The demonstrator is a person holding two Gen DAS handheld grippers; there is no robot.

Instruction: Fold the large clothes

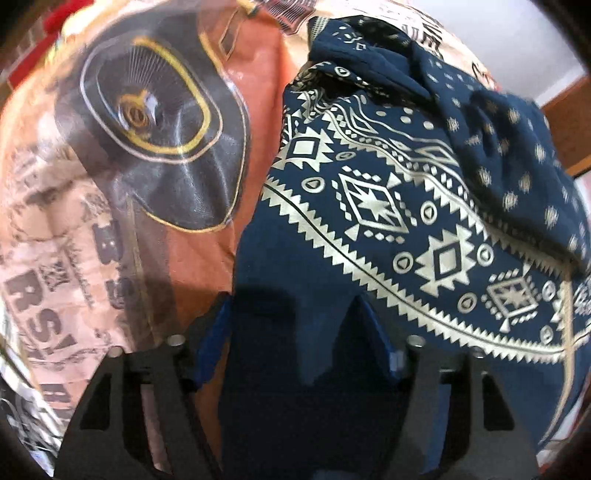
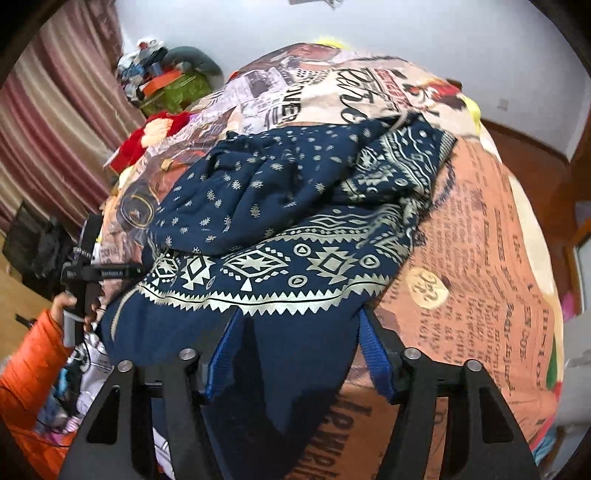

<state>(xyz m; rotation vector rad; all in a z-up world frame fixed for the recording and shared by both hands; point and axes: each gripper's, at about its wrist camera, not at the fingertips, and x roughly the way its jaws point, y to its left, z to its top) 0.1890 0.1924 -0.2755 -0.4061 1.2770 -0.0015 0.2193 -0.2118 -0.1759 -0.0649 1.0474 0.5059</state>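
Navy garment [image 2: 295,229], large, printed with cream geometric bands and small motifs: lies crumpled in a heap on the bed cover [image 2: 480,229], directly ahead of both tools, its plain navy hem reaching back between the fingers of each.

Left tool [image 1: 291,306]: blue-padded fingers [image 1: 216,332] spread, angled steeply down over the garment's plain navy edge; cloth lies in the gap, pads not pressing on it. In the right wrist view the same tool shows well off to the left of the right tool, held by a hand [image 2: 64,306] with an orange sleeve [image 2: 29,369].

Right tool [image 2: 299,317]: blue-padded fingers [image 2: 373,350] spread, with navy hem between them; no pinch visible.

Bed cover: orange and beige newsprint pattern with a dark oval emblem [image 1: 155,125], which lies ahead and left of the left tool.

Beyond the garment from the right tool: striped curtain [image 2: 55,110], far left; pile of mixed items [image 2: 162,74] by the white wall [image 2: 369,26].
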